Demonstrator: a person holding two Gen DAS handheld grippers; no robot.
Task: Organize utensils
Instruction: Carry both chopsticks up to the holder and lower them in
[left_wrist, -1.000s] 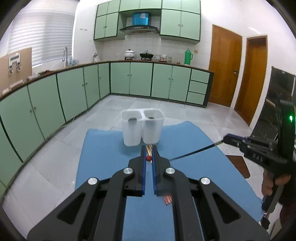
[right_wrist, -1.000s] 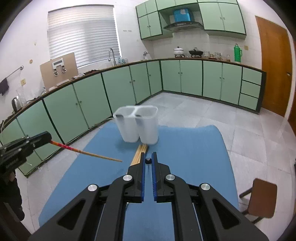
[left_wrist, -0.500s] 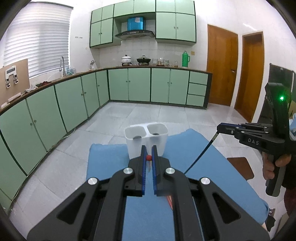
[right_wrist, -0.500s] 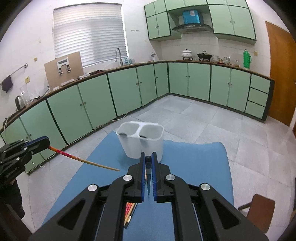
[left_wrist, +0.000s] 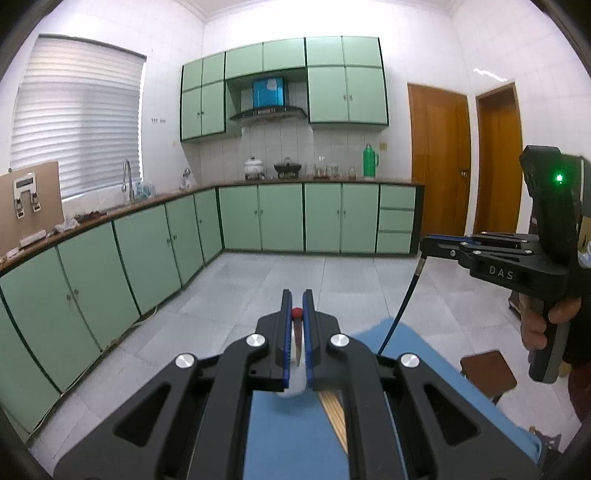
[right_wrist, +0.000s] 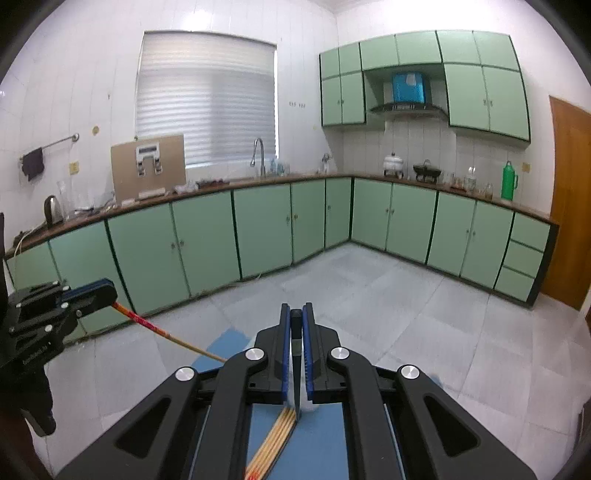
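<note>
Left gripper (left_wrist: 297, 317) jaws clamp a red-tipped chopstick (left_wrist: 296, 313); right gripper (left_wrist: 424, 246) dangles a black chopstick (left_wrist: 400, 308) above the blue counter (left_wrist: 291, 439).

"DAS" in white, on right tool (left_wrist: 424, 246)

Left gripper (left_wrist: 296, 306): matte black frame, blue finger pads (left_wrist: 285, 339), silver round screws. Right gripper (left_wrist: 424, 247): black body, white "DAS" lettering, green indicator light, bare-skinned hand (left_wrist: 546, 325) on grip.
</note>
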